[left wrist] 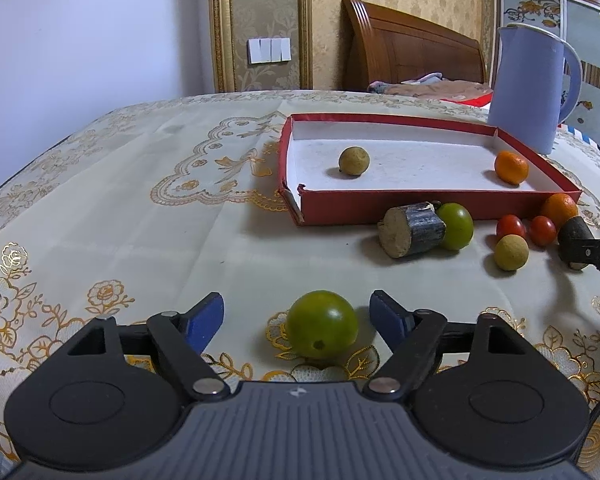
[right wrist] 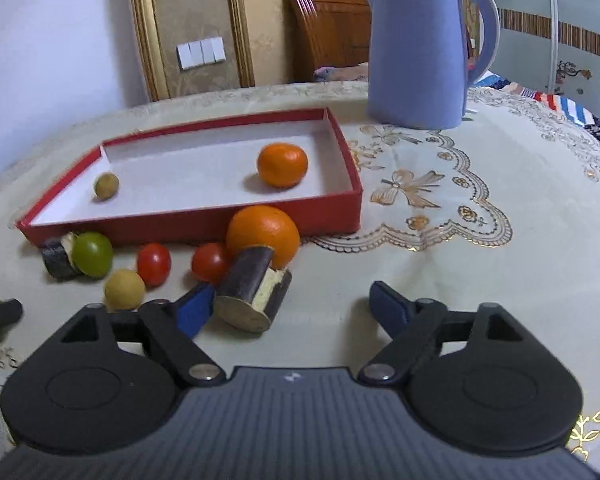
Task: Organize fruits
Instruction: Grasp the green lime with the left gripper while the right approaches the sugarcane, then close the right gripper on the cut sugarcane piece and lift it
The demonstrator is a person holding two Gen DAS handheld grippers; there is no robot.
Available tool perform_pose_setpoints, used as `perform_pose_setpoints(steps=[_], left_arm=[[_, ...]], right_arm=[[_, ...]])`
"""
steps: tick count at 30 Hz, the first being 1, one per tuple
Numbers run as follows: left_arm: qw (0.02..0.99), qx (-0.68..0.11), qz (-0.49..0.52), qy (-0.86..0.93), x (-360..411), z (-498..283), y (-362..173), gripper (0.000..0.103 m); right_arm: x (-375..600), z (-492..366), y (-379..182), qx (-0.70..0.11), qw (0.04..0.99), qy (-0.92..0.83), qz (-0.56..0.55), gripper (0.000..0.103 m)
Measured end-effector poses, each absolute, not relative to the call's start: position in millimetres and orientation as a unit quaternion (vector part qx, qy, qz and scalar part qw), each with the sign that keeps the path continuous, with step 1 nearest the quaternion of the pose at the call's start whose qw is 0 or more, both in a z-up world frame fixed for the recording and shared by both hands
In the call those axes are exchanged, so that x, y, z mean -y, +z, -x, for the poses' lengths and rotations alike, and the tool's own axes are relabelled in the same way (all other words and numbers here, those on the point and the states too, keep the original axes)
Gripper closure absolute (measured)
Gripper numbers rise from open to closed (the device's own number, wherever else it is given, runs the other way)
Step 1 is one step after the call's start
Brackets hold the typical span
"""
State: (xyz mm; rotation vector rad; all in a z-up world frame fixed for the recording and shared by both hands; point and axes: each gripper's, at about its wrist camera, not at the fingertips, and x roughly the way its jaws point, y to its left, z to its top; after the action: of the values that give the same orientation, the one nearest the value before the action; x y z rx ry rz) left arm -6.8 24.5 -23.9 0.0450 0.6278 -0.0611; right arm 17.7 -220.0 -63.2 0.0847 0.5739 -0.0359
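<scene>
Your left gripper [left wrist: 296, 318] wide open, green fruit [left wrist: 322, 324] on tablecloth [left wrist: 140, 216] between jaws, nearer right pad, neither pad pressing. Fruit dead ahead: you need only close. Your right gripper [right wrist: 290, 308] open, empty; cut dark piece [right wrist: 252, 294] just beside its left pad, long axis slanting toward red tray [right wrist: 204, 226]. Tray holds orange [right wrist: 282, 164], small tan fruit [right wrist: 106, 186].

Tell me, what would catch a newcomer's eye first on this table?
Probably the shallow red box mid-table, holding only an orange mandarin and a small tan fruit. Before its near wall lie more fruits and dark cut sugarcane pieces. A tall lavender jug stands behind, and a green fruit sits between the left gripper's open fingers.
</scene>
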Motion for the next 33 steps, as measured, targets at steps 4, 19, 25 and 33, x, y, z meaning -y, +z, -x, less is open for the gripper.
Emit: perform_pose_setpoints(steps=[4,19,25,33], left_arm=[[0.95,-0.309,-0.022,-0.03,-24.0,7.5,-23.7,0.023],[0.951,-0.306,-0.023,-0.034,-23.9,8.3,-20.9,0.032],[0.953,-0.298,-0.028,-0.048,-19.5,11.0,-19.5,0.069],[0.952,-0.301,-0.024,-0.053,-18.1,8.4,-15.6,0.07]], right_arm=[[219.6,-17.6,-64.1,-0.283,0.958,-0.015,-0.041,0.025],[223.5,-17.1,-63.5,-0.28,0.959,-0.009,-0.052,0.024],[223.6,-17.3,-63.6,-0.279,0.959,-0.009,-0.053,0.025],[225.6,-15.9,-62.9,-0.275,0.96,-0.009,-0.058,0.035]])
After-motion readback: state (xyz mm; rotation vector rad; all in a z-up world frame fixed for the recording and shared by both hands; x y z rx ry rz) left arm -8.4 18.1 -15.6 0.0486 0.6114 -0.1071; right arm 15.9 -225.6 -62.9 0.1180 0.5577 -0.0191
